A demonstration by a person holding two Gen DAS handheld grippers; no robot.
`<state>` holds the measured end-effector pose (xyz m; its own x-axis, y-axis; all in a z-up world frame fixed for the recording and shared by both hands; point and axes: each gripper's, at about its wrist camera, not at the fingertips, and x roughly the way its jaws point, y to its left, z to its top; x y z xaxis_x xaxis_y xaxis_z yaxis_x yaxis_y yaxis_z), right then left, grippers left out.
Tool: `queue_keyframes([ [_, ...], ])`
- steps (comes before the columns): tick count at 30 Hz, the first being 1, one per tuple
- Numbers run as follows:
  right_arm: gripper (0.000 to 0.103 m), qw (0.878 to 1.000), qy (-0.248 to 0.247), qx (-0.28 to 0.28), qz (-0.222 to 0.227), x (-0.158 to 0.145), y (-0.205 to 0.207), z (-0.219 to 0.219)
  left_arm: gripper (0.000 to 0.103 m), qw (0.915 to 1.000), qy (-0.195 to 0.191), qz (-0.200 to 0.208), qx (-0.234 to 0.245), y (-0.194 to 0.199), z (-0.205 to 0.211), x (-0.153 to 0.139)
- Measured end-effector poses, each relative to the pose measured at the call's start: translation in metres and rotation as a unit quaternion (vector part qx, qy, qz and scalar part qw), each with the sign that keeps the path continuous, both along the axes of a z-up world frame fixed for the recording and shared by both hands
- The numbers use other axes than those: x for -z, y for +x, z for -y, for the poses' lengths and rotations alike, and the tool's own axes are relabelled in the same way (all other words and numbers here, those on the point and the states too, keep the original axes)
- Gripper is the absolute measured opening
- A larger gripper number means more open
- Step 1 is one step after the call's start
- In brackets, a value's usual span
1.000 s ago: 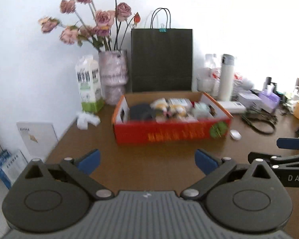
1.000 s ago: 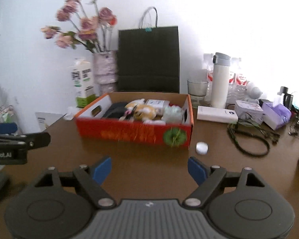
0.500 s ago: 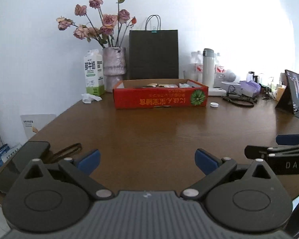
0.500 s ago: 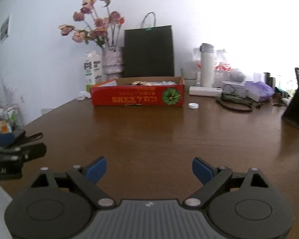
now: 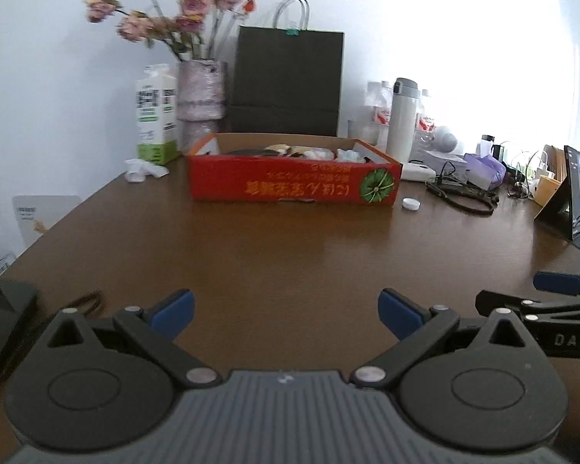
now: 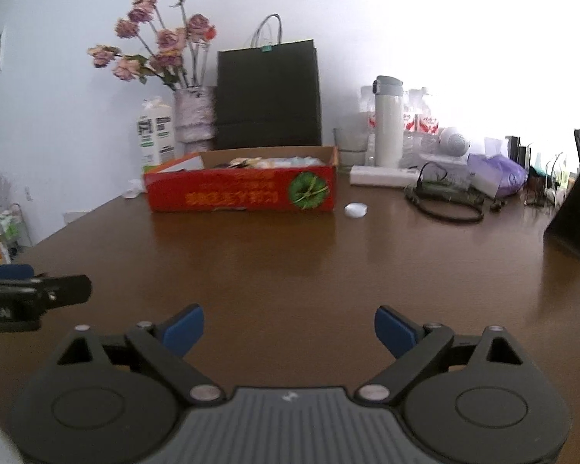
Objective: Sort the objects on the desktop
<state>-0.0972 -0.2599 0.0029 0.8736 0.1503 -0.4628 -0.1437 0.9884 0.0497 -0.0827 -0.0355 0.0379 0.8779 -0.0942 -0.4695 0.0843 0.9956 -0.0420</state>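
Contents of the red box (image 5: 294, 189) sit mostly hidden behind its near wall; a dark phone (image 5: 0, 317) is cut off at left.

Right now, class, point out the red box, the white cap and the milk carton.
Red box (image 5: 290, 187), left wrist view, front wall.
White cap (image 6: 355, 209), right wrist view, top.
Milk carton (image 5: 155, 116), left wrist view, front face.

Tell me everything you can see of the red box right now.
The red box is a shallow, open-topped cardboard tray with a brown inside, upside-down yellow lettering and a green round emblem at the right of its front wall. It sits flat on the brown table, before the black bag. Assorted small items fill it, too blurred to name. A white cap lies apart off its right corner. Neither hand-held gripper touches it.
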Motion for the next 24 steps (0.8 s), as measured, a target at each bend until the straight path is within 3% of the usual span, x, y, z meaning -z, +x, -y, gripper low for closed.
queue_keyframes([
  [5,0.085,1.000,-0.003,0.009,0.001,-0.009,0.077,0.020,0.103,0.9998,-0.011,-0.014,0.008,0.076,0.008,-0.001],
  [12,0.078,0.999,0.005,0.008,-0.043,0.003,0.200,0.039,0.097,0.9985,-0.017,-0.052,0.008,0.176,0.020,0.013],
  [14,0.073,0.998,0.009,0.006,-0.054,0.009,0.227,0.043,0.086,0.9974,-0.024,-0.068,-0.002,0.199,0.021,0.018],
  [16,0.066,0.998,0.012,0.007,-0.067,0.015,0.249,0.045,0.082,0.9966,-0.030,-0.077,-0.005,0.218,0.022,0.023],
  [18,0.054,0.996,0.026,0.007,-0.090,0.023,0.271,0.047,0.074,0.9961,-0.027,-0.084,-0.003,0.236,0.026,0.027],
  [20,0.048,0.996,0.010,0.015,-0.086,0.025,0.283,0.044,0.055,0.9959,-0.020,-0.088,0.002,0.249,0.030,0.030],
  [21,0.040,0.996,0.003,0.015,-0.086,0.026,0.288,0.042,0.049,0.9956,-0.016,-0.092,0.005,0.254,0.033,0.032],
  [22,0.033,0.996,-0.005,0.018,-0.085,0.027,0.291,0.040,0.029,0.9949,-0.014,-0.100,0.006,0.258,0.035,0.034],
  [23,0.028,0.996,-0.019,0.024,-0.082,0.027,0.294,0.037,0.017,0.9950,-0.014,-0.099,0.008,0.260,0.036,0.036],
  [24,0.027,0.996,-0.026,0.025,-0.081,0.028,0.296,0.035,0.012,0.9951,-0.011,-0.098,0.012,0.261,0.037,0.036],
])
